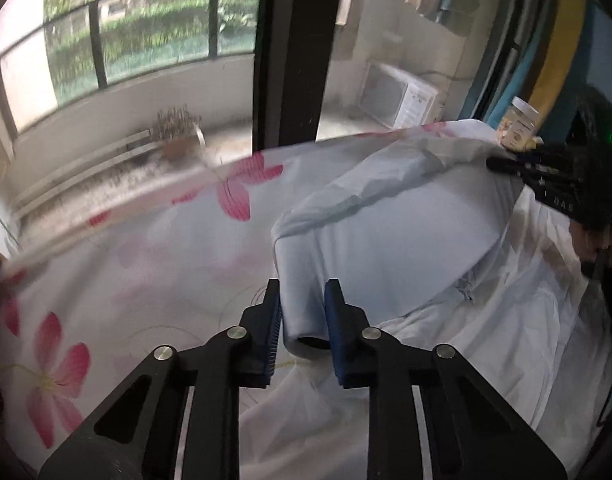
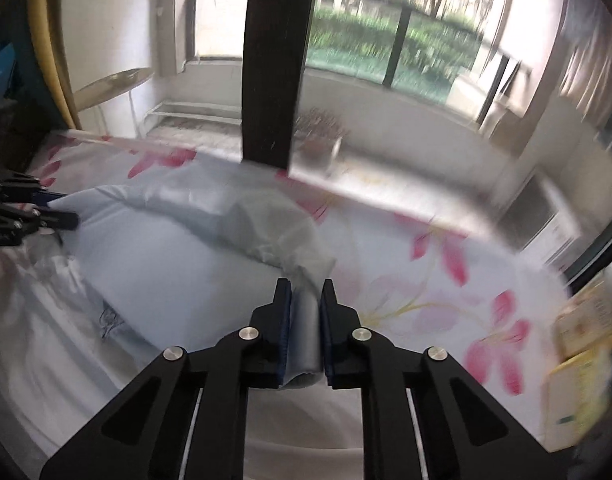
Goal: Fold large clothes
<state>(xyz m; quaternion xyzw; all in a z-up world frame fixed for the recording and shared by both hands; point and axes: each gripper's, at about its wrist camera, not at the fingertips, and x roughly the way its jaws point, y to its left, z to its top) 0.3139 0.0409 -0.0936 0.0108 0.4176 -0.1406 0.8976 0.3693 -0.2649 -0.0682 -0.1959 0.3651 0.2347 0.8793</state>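
Observation:
A pale blue garment [image 1: 385, 240] lies in a bunched fold on a flowered sheet [image 1: 146, 264]. My left gripper [image 1: 304, 300] is shut on a rolled edge of the garment at its near corner, with blue pads [image 1: 334, 320] on either side. My right gripper [image 2: 306, 296] is shut on another bunched edge of the garment [image 2: 166, 256]. Each gripper appears in the other's view at the garment's far end: the right gripper [image 1: 501, 164] at the right of the left wrist view, the left gripper [image 2: 62, 216] at the left of the right wrist view.
White crumpled cloth [image 1: 505, 340] lies under and beside the garment. A jar [image 1: 521, 124] stands at the sheet's far corner, and a yellow box [image 2: 585, 360] at its right edge. A black window pillar [image 1: 298, 52], a potted plant [image 1: 178, 132] and a balcony lie beyond.

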